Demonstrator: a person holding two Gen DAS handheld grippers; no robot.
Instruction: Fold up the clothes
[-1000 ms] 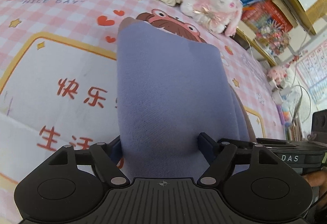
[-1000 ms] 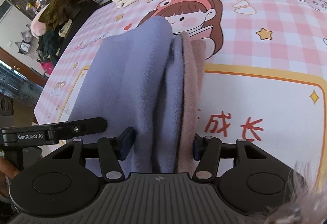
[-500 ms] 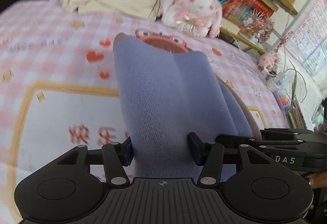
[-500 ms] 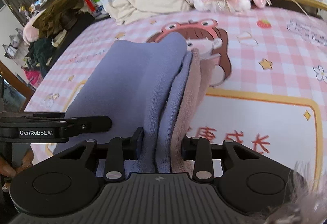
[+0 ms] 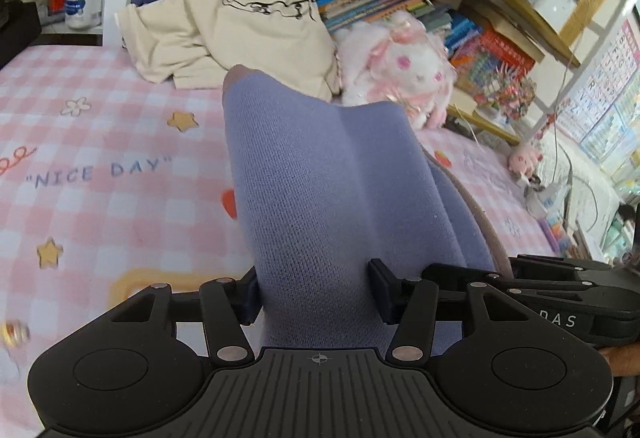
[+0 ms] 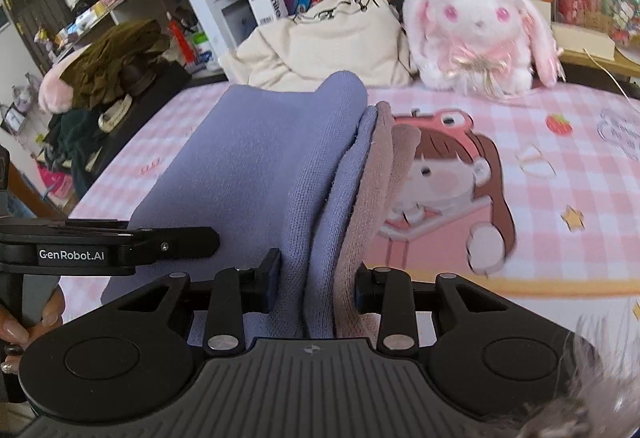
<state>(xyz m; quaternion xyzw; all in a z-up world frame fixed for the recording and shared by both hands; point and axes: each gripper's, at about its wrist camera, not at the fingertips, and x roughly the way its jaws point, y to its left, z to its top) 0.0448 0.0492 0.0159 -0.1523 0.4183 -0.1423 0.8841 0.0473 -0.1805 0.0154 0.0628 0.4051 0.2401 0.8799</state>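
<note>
A folded lavender knit garment (image 5: pixel 328 198), with a dusty-pink layer (image 6: pixel 372 206) along its right edge, is held lifted above the pink checked bed cover (image 5: pixel 100 206), its far end pointing towards the shelves. Its near edge is clamped in both tongs: the left tongs (image 5: pixel 316 296) are closed on a broad, thick bundle of the lavender cloth, and the right tongs (image 6: pixel 316 286) are closed on a narrower stack of lavender and pink layers. The two grips sit side by side on the same edge, the other tool's arm being visible beside each.

The step in hand is judged to be carrying the folded piece across the bed for laying down or a final fold. It would be done well if both grips were kept level and evenly spaced, so the layers are not skewed, and if the far end were set down first. The cream garment (image 6: pixel 324 42) and plush rabbit (image 6: pixel 476 26) at the bed's far side should be avoided.
</note>
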